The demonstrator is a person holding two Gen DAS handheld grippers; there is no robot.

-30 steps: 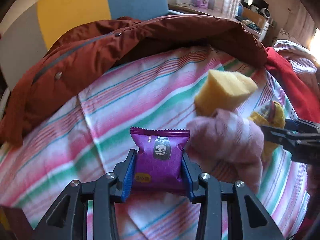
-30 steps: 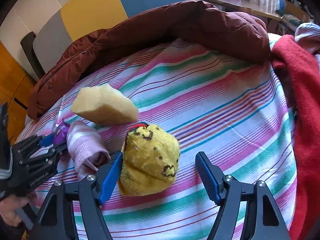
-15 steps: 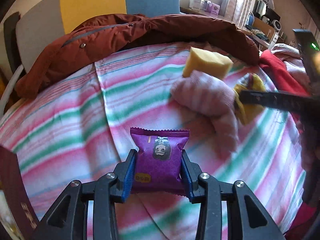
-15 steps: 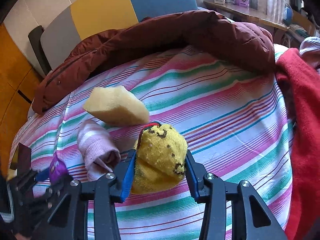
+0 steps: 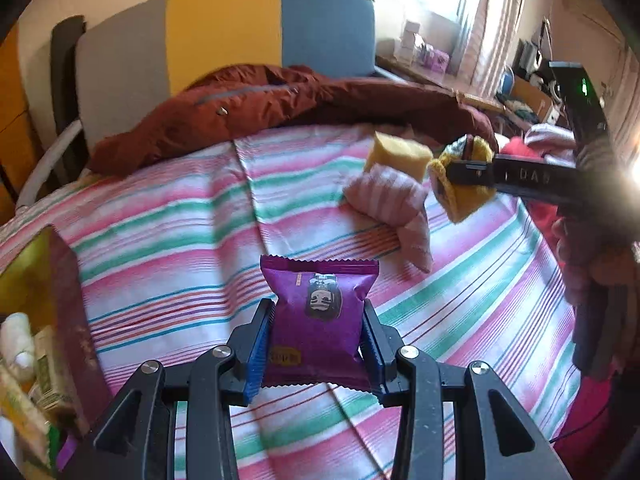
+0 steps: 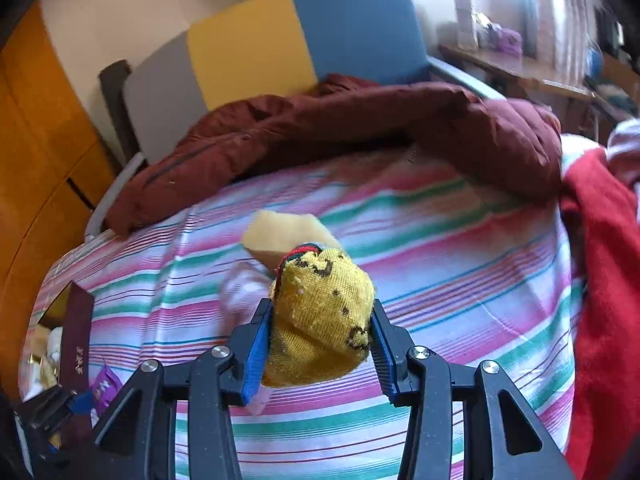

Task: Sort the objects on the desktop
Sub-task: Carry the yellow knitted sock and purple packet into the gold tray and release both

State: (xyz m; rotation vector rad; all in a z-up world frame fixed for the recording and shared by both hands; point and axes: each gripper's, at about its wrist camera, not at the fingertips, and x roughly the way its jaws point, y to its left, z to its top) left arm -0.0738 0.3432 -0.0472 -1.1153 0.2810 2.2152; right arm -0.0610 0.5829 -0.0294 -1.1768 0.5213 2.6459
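My left gripper pinches a purple snack packet by its two sides, the blue pads pressed flat against the wrapper, and the packet hangs above the striped bedsheet. My right gripper is clamped on a rolled yellow sock with dark markings and a red and green cuff; its pads dent the knit on both sides, and in the left wrist view the same sock sits lifted clear of the sheet in that gripper's black fingers. On the sheet lie a yellow sponge block and, just in front of it and touching it, a pink striped sock. At the lower left edge of my left view stands an open dark red box with small packaged items inside; I cannot tell what they are. A rust-brown jacket lies across the far side of the bed, and a red cloth is bunched at the right.
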